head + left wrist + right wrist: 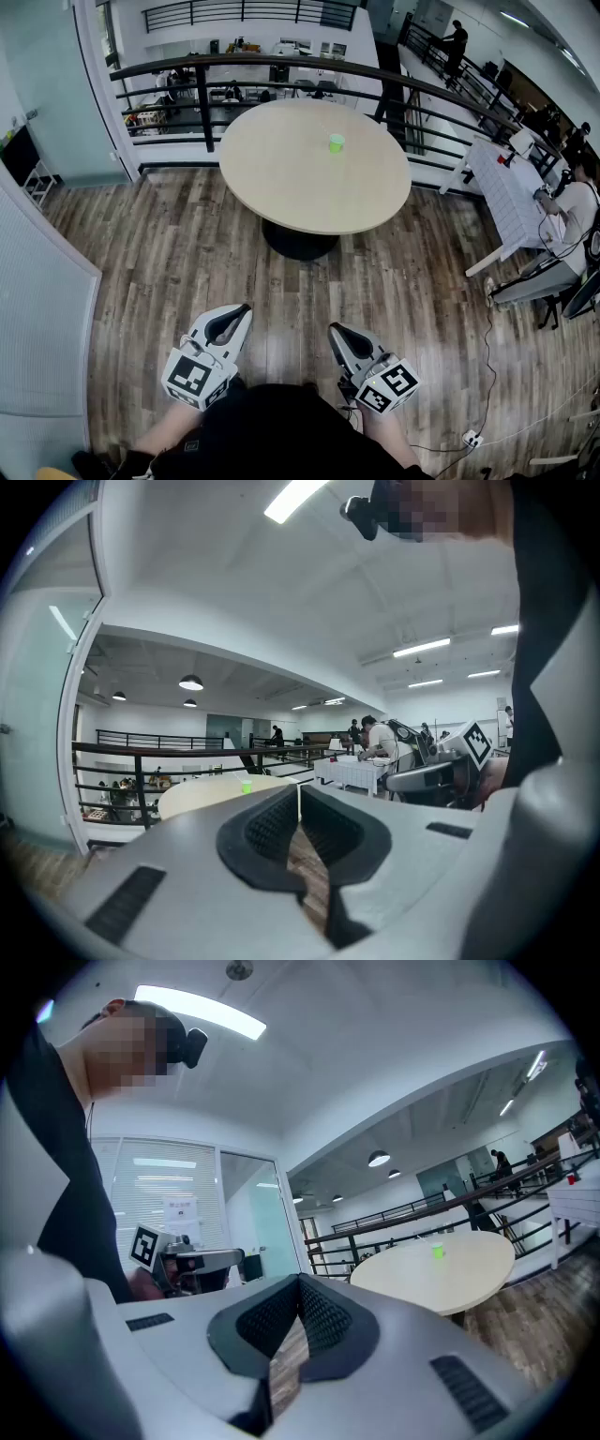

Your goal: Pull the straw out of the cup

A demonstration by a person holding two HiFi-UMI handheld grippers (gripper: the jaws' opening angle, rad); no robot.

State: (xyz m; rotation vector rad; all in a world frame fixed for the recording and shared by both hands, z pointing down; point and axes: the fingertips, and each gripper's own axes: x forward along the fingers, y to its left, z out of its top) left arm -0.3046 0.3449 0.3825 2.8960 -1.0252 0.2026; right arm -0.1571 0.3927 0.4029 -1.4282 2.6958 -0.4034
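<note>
The left gripper (241, 311) and right gripper (334, 330) have jaws pressed together (both empty), far from the green cup (337, 142) on the bench (281, 187).

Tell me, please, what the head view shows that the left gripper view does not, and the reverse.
Only the head view: the left gripper and right gripper side by side from above, and the round table's dark pedestal. Only the left gripper view: the left gripper's jaws meeting tip to tip with nothing between them, and the ceiling lamps. Both: the round table, the green cup on it, the black railing behind.
</note>
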